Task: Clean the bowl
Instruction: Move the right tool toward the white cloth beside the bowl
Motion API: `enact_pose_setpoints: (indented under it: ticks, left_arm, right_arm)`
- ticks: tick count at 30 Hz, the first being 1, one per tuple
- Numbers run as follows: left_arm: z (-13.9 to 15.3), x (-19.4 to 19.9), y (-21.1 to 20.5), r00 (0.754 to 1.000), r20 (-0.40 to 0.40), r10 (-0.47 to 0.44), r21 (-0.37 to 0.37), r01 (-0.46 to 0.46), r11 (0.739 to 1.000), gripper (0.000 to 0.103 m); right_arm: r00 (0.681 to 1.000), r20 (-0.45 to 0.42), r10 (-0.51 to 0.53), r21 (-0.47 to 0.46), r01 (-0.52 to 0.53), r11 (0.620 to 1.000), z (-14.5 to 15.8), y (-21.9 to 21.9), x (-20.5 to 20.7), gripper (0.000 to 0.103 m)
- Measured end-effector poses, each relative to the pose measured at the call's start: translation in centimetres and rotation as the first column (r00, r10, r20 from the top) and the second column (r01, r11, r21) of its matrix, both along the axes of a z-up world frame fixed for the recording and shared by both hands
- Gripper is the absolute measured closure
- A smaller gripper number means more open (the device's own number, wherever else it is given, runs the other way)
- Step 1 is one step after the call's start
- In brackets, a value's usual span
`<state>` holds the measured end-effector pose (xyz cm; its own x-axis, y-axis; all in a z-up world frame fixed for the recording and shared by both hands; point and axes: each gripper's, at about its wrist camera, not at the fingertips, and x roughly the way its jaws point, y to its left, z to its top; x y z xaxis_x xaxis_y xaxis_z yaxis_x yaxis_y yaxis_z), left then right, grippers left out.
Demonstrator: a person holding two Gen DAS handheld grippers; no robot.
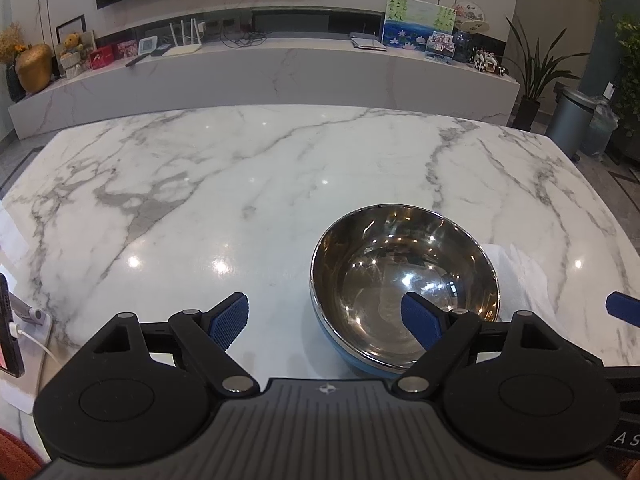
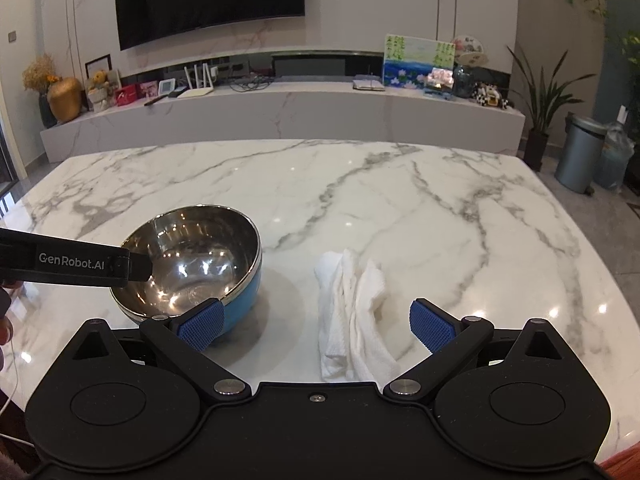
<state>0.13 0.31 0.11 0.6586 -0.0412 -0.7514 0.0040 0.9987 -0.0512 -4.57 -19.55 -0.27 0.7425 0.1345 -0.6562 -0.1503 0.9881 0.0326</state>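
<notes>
1. The surface (image 2: 360,184) is carrying both task things near its near edge: the bowl (image 2: 192,264) toward the left, standing upright with its steel inside facing up, and the cloth (image 2: 352,312) crumpled just to its right, apart from it.

2. The bowl's inside is showing only reflections; whether it is dirty or already wiped cannot be told, so this scene is fitting both a cloth waiting to be taken up and a cloth laid down after wiping. The advice below is applying only if wiping is still wanted.

3. The left gripper (image 1: 326,320) is standing wide open and holding nothing, its right finger reaching over the bowl's near rim and its left finger outside it, over the surface. For steadying, closing on the rim wall with one pad inside and one on the blue outside is looking soundest, since the smooth bowl is likely sliding on polished stone.

4. The right gripper (image 2: 318,330) is also standing wide open and empty, hovering with the cloth's near end lying between its fingers. Pinching a thick fold, rather than a single loose layer, is giving a firmer pad for rubbing the steel.
</notes>
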Motion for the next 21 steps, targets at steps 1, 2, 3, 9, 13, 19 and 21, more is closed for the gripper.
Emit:
enact_pose_setpoints:
  ticks: [1,2,3,9,13,19,21]
  left_arm:
    - [0.02,0.02,0.06,1.000,0.000,-0.001,-0.004,0.001,1.000,0.019]
    - [0.04,0.05,0.12,1.000,0.000,-0.002,-0.008,0.002,1.000,0.019]
    - [0.06,0.07,0.18,1.000,0.000,-0.002,-0.012,0.002,1.000,0.019]
    - [0.11,0.18,0.38,1.000,-0.003,0.000,-0.008,0.000,1.000,0.019]
    - [0.16,0.11,0.47,1.000,0.006,0.014,-0.004,-0.014,1.000,0.019]
    - [0.37,0.16,0.89,1.000,0.008,0.025,-0.003,-0.025,1.000,0.019]
    - [0.38,0.19,0.98,1.000,0.007,0.027,-0.002,-0.027,1.000,0.019]
  right_arm:
    - [1.000,-0.004,0.000,0.000,0.000,1.000,-0.05,0.02,0.07,0.004]
    - [1.000,-0.008,0.000,-0.001,0.000,1.000,-0.10,0.04,0.15,0.004]
    - [1.000,-0.012,0.000,-0.001,0.000,1.000,-0.16,0.07,0.22,0.004]
    - [1.000,-0.023,-0.001,0.009,0.001,1.000,-0.41,0.06,0.54,0.005]
    - [1.000,-0.005,-0.008,0.021,0.008,1.000,-0.32,0.05,0.19,0.005]
    - [1.000,-0.004,-0.018,-0.015,0.018,1.000,-0.28,0.28,0.31,0.005]
    - [1.000,-0.004,-0.015,-0.022,0.015,1.000,-0.38,0.26,0.25,0.005]
